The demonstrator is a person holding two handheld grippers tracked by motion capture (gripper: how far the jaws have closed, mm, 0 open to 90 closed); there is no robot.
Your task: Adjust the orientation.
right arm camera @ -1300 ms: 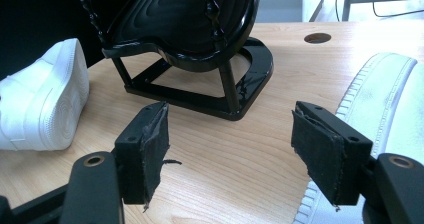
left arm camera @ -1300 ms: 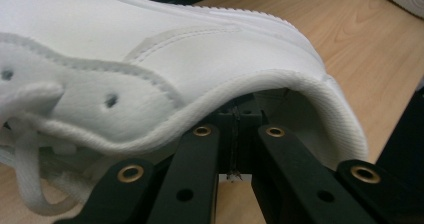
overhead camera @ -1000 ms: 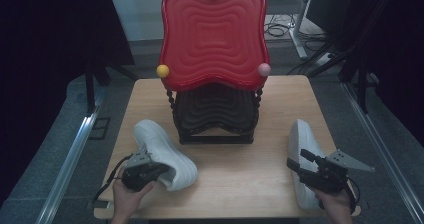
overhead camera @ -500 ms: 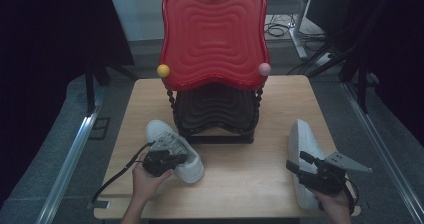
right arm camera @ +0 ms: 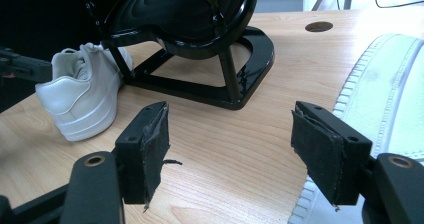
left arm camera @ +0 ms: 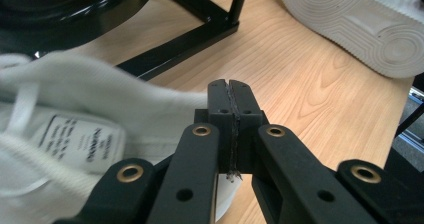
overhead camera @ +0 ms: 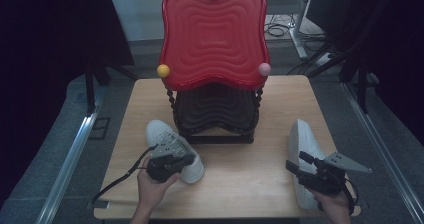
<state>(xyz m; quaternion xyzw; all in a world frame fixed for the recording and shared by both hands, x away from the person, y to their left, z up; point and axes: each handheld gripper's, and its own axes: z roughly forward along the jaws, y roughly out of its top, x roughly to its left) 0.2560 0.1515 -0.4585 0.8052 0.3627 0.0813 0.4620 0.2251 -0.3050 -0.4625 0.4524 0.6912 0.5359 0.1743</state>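
The left gripper [overhead camera: 172, 156] has its jaws pressed together on the collar of the white sneaker [overhead camera: 162, 134], which stands upright near the tabletop's [overhead camera: 240, 174] front-left corner beside the black stand [overhead camera: 215, 116]. The right gripper [overhead camera: 310, 166], jaws apart, hovers just beside the other sneaker [overhead camera: 305, 139], lying sideways along the right edge.

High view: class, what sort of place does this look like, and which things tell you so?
Probably a lab or studio recording bay: a lone wooden table ringed by dark curtains, metal rails along the floor, and loose cables behind the red chair-shaped rack.
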